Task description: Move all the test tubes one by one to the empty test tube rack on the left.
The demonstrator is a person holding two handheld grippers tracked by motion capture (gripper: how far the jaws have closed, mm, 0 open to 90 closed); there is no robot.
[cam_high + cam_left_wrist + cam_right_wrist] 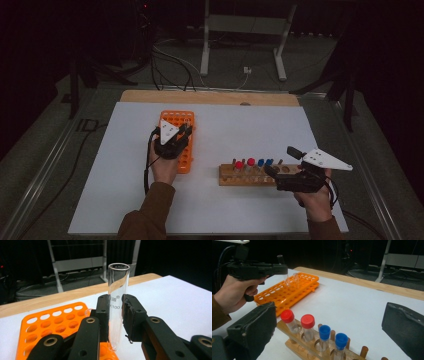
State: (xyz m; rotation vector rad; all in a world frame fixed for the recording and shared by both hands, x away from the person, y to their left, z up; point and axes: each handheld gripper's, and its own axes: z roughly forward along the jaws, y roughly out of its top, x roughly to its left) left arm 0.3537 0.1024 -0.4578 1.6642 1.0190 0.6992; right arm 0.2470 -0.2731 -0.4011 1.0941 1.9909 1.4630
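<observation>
Clamping an upright glass tube over the orange rack, the left gripper — right gripper's jaws wide, empty.

Clearance around the wooden rack

Open white table lies beyond the wooden rack and on its near side. To its left the orange rack blocks passage, with the left gripper holding a glass tube above it. Capped tubes and pegs stand up along the top; the right gripper occupies the right end.
</observation>
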